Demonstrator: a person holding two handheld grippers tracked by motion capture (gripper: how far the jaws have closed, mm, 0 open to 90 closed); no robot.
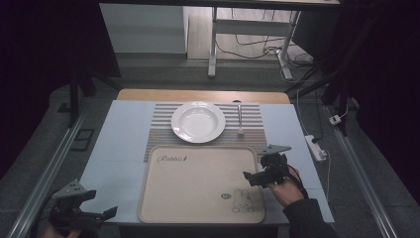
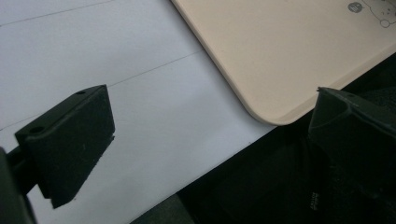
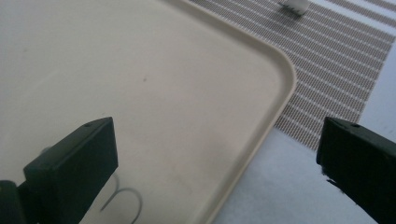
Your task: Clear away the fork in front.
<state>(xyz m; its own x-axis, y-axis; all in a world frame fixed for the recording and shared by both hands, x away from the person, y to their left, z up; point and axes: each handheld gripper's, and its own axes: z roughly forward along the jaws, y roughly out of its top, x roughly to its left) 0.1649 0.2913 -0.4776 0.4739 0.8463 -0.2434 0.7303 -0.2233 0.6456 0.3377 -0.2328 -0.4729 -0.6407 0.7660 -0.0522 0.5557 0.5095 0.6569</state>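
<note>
Tray [image 1: 198, 183] sits mid-frame, both grippers wide open and empty; right gripper [image 1: 253, 177] looks about to grab its right rim.

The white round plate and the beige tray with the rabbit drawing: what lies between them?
In the high view, a bare strip of the grey striped placemat separates the white round plate from the beige tray; nothing else lies there.
</note>
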